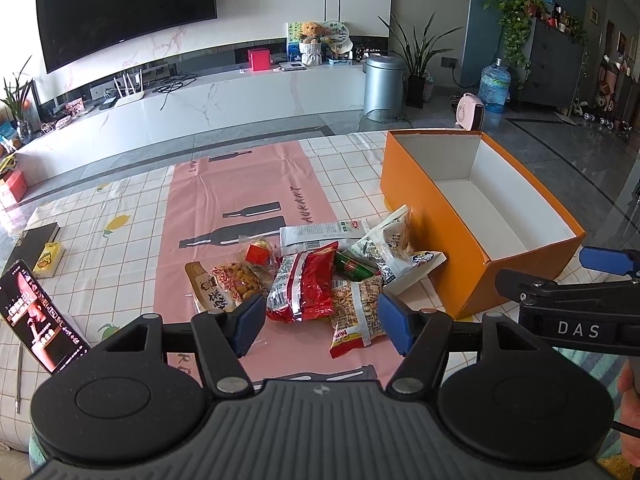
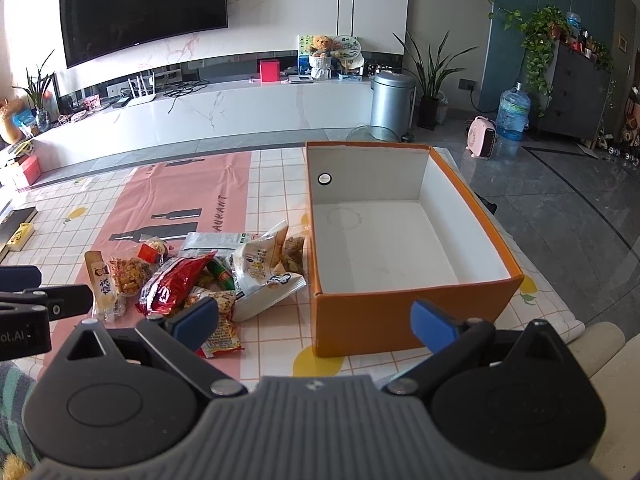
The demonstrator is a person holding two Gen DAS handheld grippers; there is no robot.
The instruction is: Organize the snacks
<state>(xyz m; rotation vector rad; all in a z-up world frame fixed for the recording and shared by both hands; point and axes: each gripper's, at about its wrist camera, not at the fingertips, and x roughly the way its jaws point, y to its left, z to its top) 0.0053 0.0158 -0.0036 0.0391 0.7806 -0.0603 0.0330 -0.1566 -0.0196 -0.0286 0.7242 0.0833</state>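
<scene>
A pile of snack packets lies on the pink mat (image 1: 240,184): a red foil bag (image 1: 306,284), a yellow peanut bag (image 1: 356,312), a white bag (image 1: 390,248), a flat white pouch (image 1: 320,232) and a clear bag of brown snacks (image 1: 236,280). An open orange box (image 1: 424,204) with an empty white inside stands to their right; it also shows in the right wrist view (image 2: 400,312). My left gripper (image 1: 322,326) is open and empty, just short of the pile. My right gripper (image 2: 316,320) is open and empty in front of the box's near wall.
A phone (image 1: 40,316) with a lit screen leans at the left on the checked tablecloth (image 1: 132,208). A black book (image 1: 36,236) and a small yellow box (image 1: 48,258) lie beyond it. The floor and a TV console are past the table.
</scene>
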